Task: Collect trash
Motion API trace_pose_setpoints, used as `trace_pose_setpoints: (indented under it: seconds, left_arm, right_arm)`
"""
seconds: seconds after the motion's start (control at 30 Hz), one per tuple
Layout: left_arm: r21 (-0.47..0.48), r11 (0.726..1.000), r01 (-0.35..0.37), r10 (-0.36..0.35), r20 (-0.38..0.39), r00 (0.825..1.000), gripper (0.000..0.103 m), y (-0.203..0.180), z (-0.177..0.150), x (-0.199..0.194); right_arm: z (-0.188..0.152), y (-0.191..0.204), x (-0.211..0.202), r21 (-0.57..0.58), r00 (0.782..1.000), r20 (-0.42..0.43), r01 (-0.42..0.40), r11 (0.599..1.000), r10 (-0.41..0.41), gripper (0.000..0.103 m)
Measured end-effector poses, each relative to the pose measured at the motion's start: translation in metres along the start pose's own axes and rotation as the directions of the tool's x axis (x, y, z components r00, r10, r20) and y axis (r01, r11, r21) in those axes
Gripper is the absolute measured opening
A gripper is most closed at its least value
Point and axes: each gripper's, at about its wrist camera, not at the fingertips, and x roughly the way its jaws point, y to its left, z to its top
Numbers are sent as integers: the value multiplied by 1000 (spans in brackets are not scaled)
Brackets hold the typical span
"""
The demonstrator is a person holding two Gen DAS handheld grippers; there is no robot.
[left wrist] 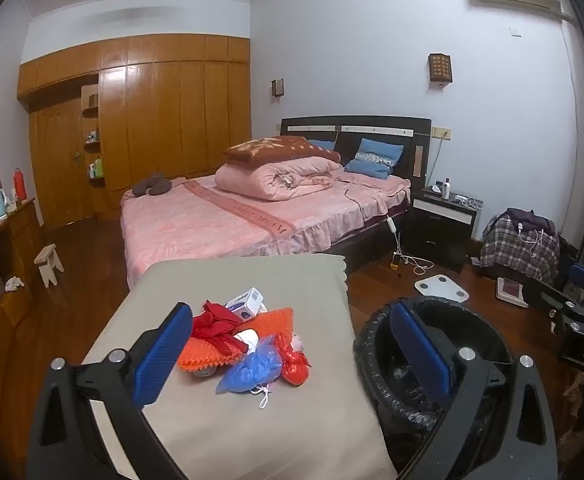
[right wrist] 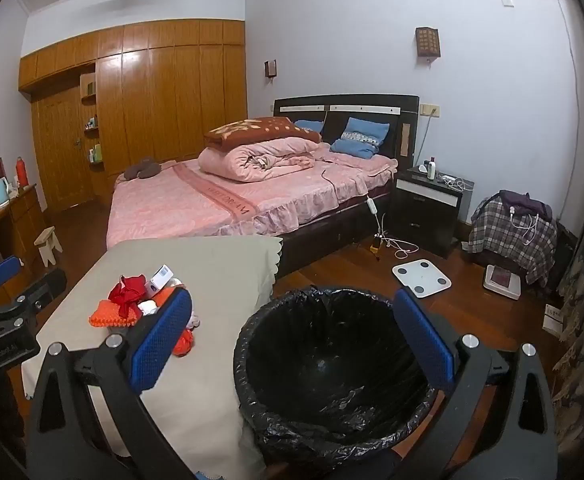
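Both grippers are up and tipped gently downward, side by side. The left gripper (left wrist: 292, 354) has its jaws spread as wide as they go, nothing between them, the blue ribbed pads (left wrist: 163, 354) facing each other across a broad gap. Black finger arms run back from each pad to silver pivot bolts at the lower frame edge. The right gripper (right wrist: 292, 340) is in the same attitude: jaws fully apart, nothing gripped, blue pads (right wrist: 160, 338) angled slightly outward. From the left wrist camera the right gripper shows at the far right edge; from the right wrist camera the left gripper shows at the far left edge.
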Motion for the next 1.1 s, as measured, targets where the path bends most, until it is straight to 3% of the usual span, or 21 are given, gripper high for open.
trace_pose_setpoints:
  seconds: [1.1]
  left_arm:
    - [-5,1000,1,-1,-14,1000,97,2,-1,3]
  right_arm:
    - [-3,2,0,3,1000,-9,-3,1000,3,98]
